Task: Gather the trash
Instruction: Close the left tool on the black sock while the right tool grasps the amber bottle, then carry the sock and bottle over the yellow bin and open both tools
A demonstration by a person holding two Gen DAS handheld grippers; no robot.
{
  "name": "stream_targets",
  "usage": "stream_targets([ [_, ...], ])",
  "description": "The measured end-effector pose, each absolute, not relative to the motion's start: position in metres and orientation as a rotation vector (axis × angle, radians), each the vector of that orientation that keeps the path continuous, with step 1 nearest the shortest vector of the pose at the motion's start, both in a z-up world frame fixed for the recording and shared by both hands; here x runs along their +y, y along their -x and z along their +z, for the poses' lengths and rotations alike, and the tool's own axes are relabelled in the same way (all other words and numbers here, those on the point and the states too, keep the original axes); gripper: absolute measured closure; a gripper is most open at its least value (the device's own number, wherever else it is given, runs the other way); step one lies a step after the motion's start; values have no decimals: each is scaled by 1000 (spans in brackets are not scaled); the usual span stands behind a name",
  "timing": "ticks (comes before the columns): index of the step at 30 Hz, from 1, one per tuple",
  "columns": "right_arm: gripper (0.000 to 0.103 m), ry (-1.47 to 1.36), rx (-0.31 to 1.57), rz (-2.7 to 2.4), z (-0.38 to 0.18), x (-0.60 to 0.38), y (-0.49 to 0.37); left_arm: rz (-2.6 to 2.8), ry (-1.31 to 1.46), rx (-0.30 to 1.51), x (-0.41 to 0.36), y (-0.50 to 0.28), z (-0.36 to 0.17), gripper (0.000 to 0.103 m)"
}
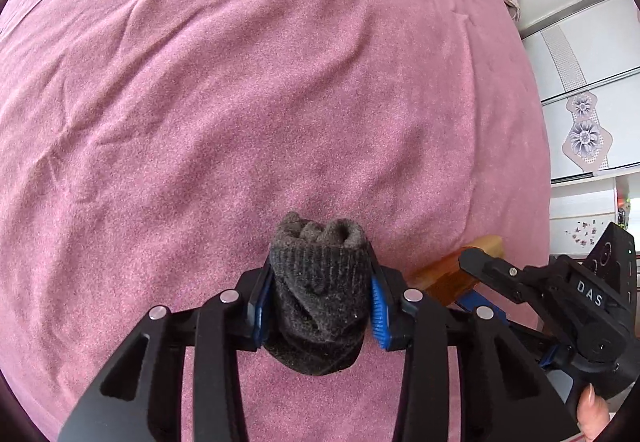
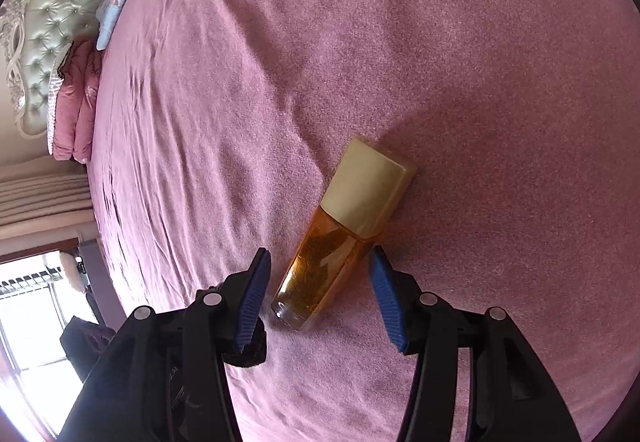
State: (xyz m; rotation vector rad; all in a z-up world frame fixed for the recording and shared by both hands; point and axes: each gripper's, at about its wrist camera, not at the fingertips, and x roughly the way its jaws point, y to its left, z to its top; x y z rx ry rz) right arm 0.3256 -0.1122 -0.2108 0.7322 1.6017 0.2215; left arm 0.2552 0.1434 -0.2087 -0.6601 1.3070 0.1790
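Now the left hand-held gripper [image 1: 318,300] clamps a sock [image 1: 320,282]; the right hand-held gripper [image 2: 320,294], spread, straddles a bottle [image 2: 344,234].

On the pink bed [image 1: 280,82] lie one rolled dark sock [image 1: 318,290] and, just right of it, one amber bottle [image 2: 340,234]; two pillows [image 2: 76,110] sit at the headboard [image 2: 52,54].

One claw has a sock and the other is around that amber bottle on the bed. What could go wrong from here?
1. The amber bottle lies tilted between the right gripper's open fingers, so closing might twist or roll it on the soft pink bedspread.
2. The rolled grey sock bulges out of the left gripper; it could slip free.
3. The grippers are close and could bump.
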Motion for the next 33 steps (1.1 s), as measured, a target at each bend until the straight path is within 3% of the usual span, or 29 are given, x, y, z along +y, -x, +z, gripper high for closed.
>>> stream_targets([
  [6, 53, -733, 1629, 118, -220, -105, -329, 184, 677, 1313, 148, -239, -208, 64],
  [8, 61, -650, 1640, 101, -218, -98, -330, 182, 682, 1312, 153, -235, -207, 64],
  [14, 68, -513, 1606, 193, -206, -92, -315, 168, 670, 1315, 146, -235, -202, 64],
  [24, 68, -401, 1613, 298, -190, -156, -252, 59, 602, 1375, 75, -212, -189, 64],
  [33, 68, -494, 1604, 292, -159, -264, -202, -57, 558, 1450, -22, -167, -180, 64],
])
